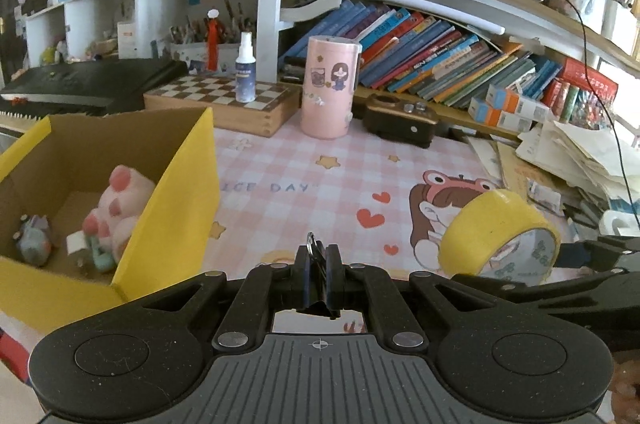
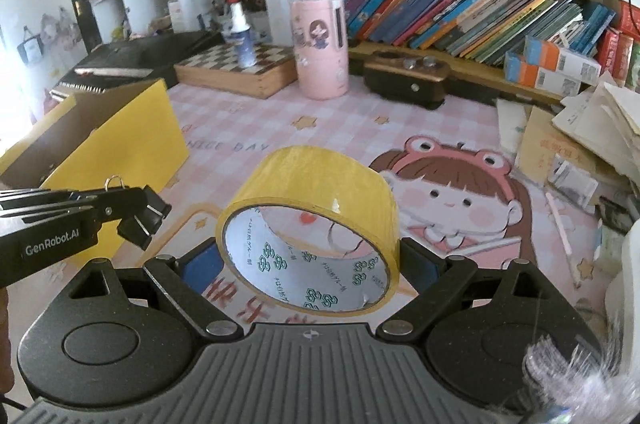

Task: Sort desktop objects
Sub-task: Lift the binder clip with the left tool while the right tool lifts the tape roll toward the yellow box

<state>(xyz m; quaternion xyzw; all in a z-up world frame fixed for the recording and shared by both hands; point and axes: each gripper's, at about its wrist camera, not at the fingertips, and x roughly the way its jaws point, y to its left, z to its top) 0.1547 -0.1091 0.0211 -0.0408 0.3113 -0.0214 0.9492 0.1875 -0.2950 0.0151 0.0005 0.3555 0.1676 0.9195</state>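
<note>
My left gripper (image 1: 318, 266) is shut on a small black binder clip (image 1: 316, 256) with wire handles, held above the pink checked desk mat (image 1: 320, 176). It also shows in the right wrist view (image 2: 140, 216). My right gripper (image 2: 310, 260) is shut on a yellow tape roll (image 2: 312, 220), lifted off the mat; the tape roll also shows in the left wrist view (image 1: 496, 236). A yellow cardboard box (image 1: 180, 192) stands open to the left, holding a pink plush paw (image 1: 120, 208) and small toys. The box also shows in the right wrist view (image 2: 120, 136).
A pink cylinder holder (image 1: 330, 88), a chessboard box (image 1: 224, 100) with a spray bottle (image 1: 245, 68) on it, and a dark brown box (image 1: 400, 120) stand at the back. Slanted books (image 1: 440, 60) fill the shelf. Loose papers (image 1: 580, 152) pile at the right.
</note>
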